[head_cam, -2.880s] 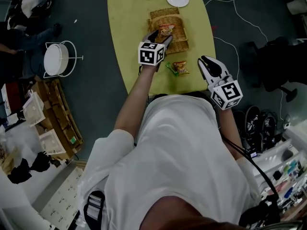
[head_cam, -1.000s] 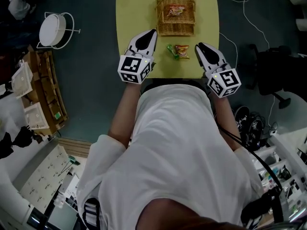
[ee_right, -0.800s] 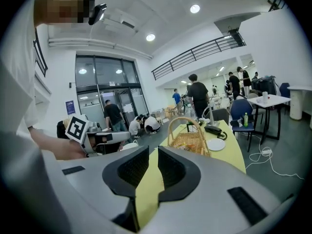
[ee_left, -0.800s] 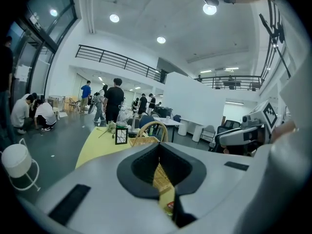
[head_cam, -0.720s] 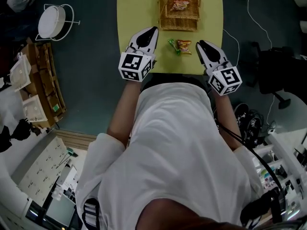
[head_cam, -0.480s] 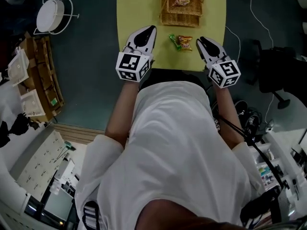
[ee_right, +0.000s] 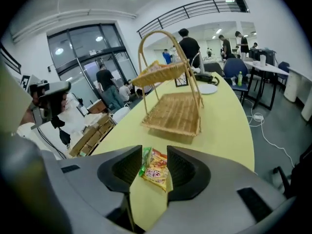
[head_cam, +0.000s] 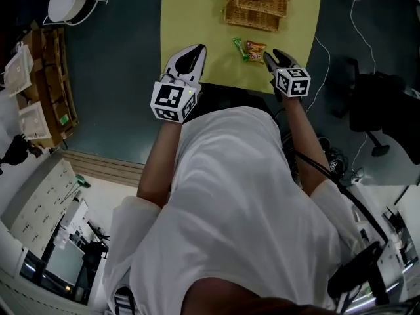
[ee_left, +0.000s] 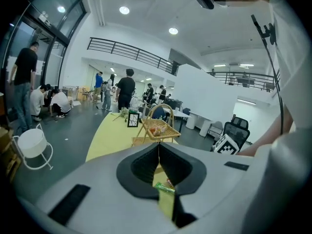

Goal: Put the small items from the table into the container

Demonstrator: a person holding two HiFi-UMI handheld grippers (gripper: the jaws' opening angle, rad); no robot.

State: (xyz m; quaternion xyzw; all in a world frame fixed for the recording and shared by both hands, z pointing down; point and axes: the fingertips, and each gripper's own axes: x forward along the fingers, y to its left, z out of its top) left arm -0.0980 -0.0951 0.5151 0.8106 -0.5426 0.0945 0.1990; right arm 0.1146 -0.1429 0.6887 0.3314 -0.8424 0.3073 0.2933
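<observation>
Two seen on near yellow table: small green wrapper, orange foil packet. Saw jaws of right gripper opening around both, unclamped; those of left gripper together, empty.

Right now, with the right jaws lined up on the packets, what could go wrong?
1. The green packet and orange packet lie touching, both in line with the right gripper's opening jaws. It may take both, or pinch one edge and drop it.
2. They lie flat on the table, so the jaws may just push them towards the basket.
</observation>
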